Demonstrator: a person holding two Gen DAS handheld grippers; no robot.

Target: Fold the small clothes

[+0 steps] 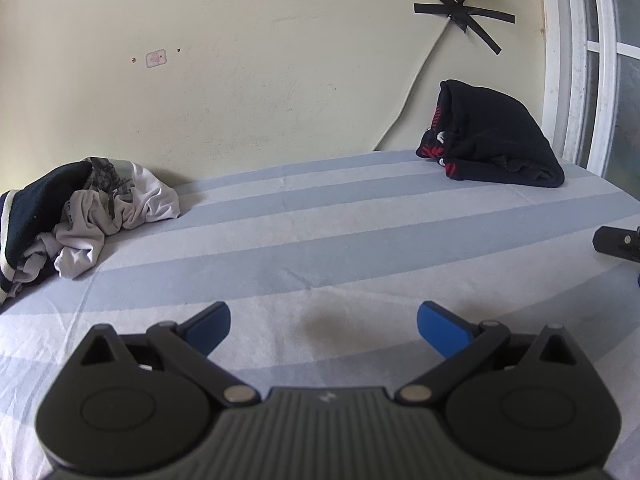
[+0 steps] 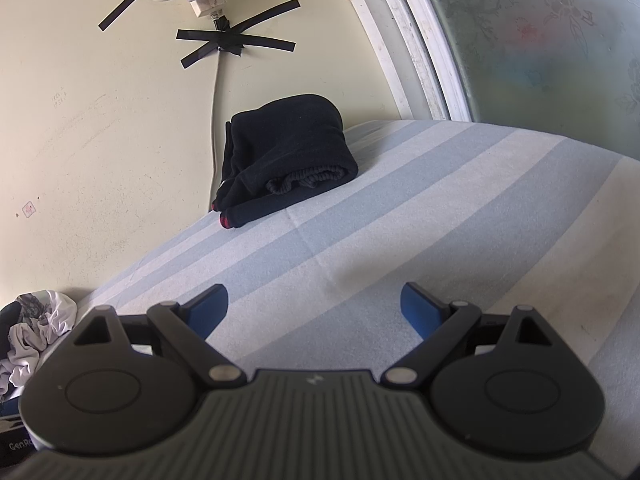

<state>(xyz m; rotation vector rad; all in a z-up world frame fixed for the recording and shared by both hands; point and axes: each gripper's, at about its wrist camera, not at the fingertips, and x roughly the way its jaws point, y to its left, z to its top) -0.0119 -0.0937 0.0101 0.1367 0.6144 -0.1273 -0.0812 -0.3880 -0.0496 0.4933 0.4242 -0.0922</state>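
Striped bed [image 1: 320,240] bare between us: left tongs [image 1: 324,326] and right tongs [image 2: 314,308] both agape, empty; unfolded clothes [image 1: 80,216] heaped at left edge, so we should lift one garment singly.

Brightness: even, soft daylight in both views; no deep dark areas apart from the black lens corners.
Source: frosted window [image 2: 560,40], to the right of the wall [image 1: 240,80]; pale and glowing, not blown out.
Shadows: faint and diffuse; a dim brownish patch on the striped sheet [image 1: 360,240] just ahead of the left gripper [image 1: 324,322]; soft dark edges under the black clothes [image 1: 496,136] nearest the window.
Glare: mild sheen on the grippers' black bodies only.
Distortion: strong fisheye; window frame and sheet stripes bowed, most toward the edges.
Focus: sharp at centre; slightly soft at the rims, where the crumpled pale clothes [image 2: 36,328] smear.
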